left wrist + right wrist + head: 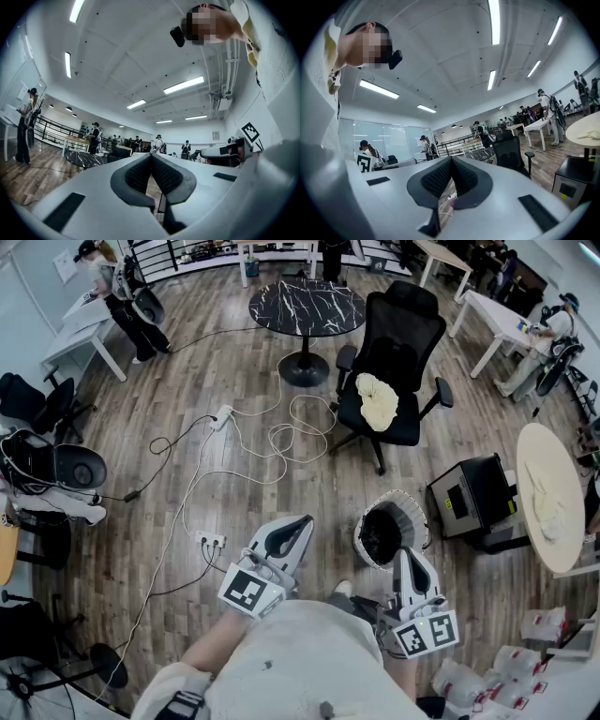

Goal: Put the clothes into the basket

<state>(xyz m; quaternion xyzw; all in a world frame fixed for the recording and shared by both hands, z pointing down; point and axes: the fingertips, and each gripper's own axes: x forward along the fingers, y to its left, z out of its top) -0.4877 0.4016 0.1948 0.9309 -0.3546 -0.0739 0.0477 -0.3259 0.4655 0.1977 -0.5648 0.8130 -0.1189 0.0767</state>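
I see the crumpled cream garment (378, 399) lying with its long axis top-to-bottom on the black office chair (405, 334), upper centre-right, with the left gripper (300, 523) and right gripper (410, 556) jaws pressed together, empty.

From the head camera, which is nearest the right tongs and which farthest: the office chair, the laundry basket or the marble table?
1. Laundry basket, just ahead of the right tongs.
2. Black office chair, farther ahead, cream garment on its seat.
3. Round marble table, farthest, upper left.

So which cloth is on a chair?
The cream cloth on the black office chair, beyond the basket; the other cloth lies on the round table at the right.
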